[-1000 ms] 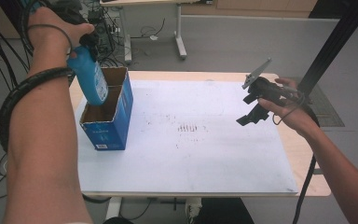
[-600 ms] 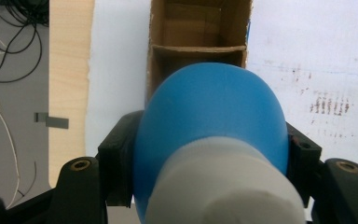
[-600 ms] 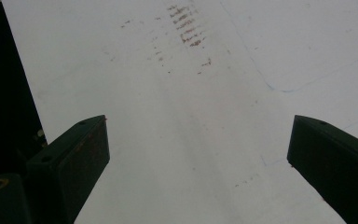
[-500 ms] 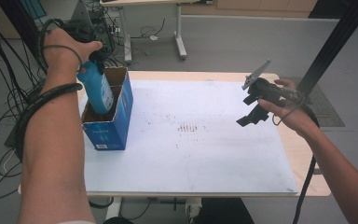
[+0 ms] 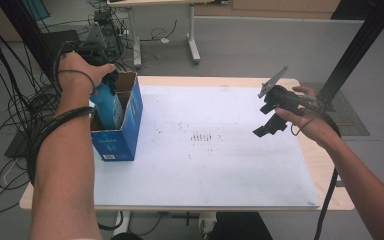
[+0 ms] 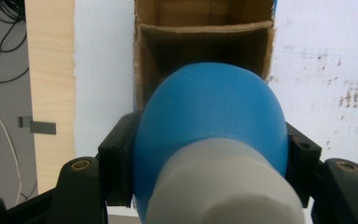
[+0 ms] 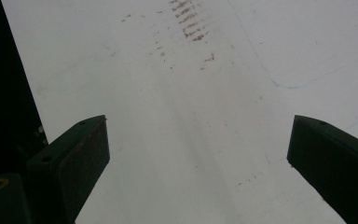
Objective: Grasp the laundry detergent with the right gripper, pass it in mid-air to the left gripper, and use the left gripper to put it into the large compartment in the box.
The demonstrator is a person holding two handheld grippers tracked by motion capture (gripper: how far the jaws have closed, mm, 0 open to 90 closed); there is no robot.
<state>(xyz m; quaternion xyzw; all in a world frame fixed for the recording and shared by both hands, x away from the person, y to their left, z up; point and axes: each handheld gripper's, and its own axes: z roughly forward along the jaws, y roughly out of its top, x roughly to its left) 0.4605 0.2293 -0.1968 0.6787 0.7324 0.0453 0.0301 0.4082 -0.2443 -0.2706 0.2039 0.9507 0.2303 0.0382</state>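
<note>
A blue bottle [image 5: 108, 106] with a grey-white cap end [image 6: 223, 186] stands partly inside an open blue cardboard box [image 5: 121, 134] at the table's left edge. My left gripper [image 5: 111, 80] is shut on the bottle, its black jaws pressing on both sides of the body [image 6: 209, 126]. The bottle's lower part is hidden by the box walls. The box has a cardboard divider [image 6: 205, 29] between compartments. My right gripper [image 5: 265, 127] hangs over the right part of the white table sheet [image 5: 220, 165], jaws wide open with nothing between them [image 7: 198, 154].
The white sheet [image 7: 214, 84] carries faint reddish-brown marks [image 5: 203, 136] near its middle. Wooden table edges [image 5: 325, 170] show at left and right. Cables and a dark stand [image 5: 10, 75] crowd the floor to the left; a black post [image 5: 360, 45] rises at the right.
My left gripper has gone down with the blue bottle, lowering it from above the box into a compartment. The right gripper has stayed where it was.
</note>
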